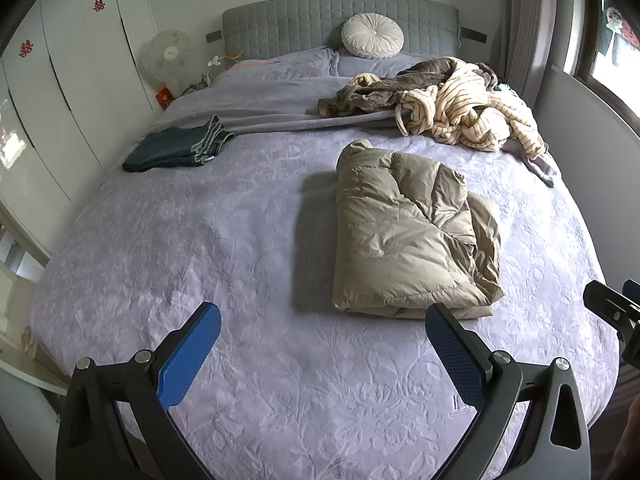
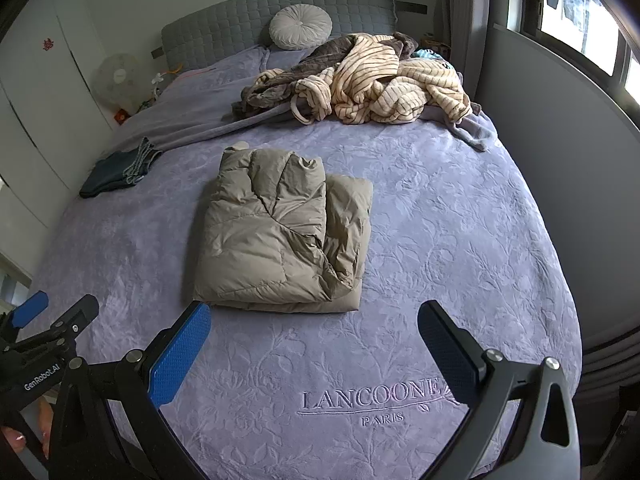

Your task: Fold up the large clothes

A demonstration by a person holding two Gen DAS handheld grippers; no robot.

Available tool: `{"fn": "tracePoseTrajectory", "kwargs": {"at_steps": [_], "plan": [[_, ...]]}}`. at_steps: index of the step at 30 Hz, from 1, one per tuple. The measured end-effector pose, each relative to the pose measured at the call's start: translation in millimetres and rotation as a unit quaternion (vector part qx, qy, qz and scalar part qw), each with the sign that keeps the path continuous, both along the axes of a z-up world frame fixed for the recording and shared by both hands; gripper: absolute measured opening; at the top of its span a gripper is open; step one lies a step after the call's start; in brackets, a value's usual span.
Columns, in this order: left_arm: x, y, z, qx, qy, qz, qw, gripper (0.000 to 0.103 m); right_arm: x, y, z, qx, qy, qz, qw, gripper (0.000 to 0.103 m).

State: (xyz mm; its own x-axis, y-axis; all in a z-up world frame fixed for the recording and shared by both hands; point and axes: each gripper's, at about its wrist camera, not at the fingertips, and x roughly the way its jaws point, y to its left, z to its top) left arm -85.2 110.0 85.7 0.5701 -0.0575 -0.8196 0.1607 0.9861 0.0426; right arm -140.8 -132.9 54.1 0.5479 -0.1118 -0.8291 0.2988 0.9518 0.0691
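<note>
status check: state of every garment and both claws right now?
Puffer jacket: folded, mid-bed.
Jeans: folded, left side of bed.
Striped robe: unfolded, heaped near the headboard.
Brown garment: unfolded, same heap.
Left claw: open, empty.
Right claw: open, empty.

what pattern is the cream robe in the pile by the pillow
Thin dark stripes on cream robe, clearest in the right wrist view.

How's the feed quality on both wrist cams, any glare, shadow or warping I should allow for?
Left wrist: window blown out at right, folded puffer jacket casts a soft shadow to its left, bed edges bow from the fisheye. Right wrist: same window glare top right, embroidered lettering sharp, corners vignetted black.
</note>
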Motion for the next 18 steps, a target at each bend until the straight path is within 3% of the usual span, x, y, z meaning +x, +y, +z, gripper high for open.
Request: {"fn": "tracePoseTrajectory", "kwargs": {"at_steps": [18], "plan": [[1.8, -0.2, 0.4, 0.000, 0.000, 0.000, 1.0000, 0.102, -0.6, 2.6, -0.9, 0.000, 0.000, -0.004, 1.000, 0.103]]}}
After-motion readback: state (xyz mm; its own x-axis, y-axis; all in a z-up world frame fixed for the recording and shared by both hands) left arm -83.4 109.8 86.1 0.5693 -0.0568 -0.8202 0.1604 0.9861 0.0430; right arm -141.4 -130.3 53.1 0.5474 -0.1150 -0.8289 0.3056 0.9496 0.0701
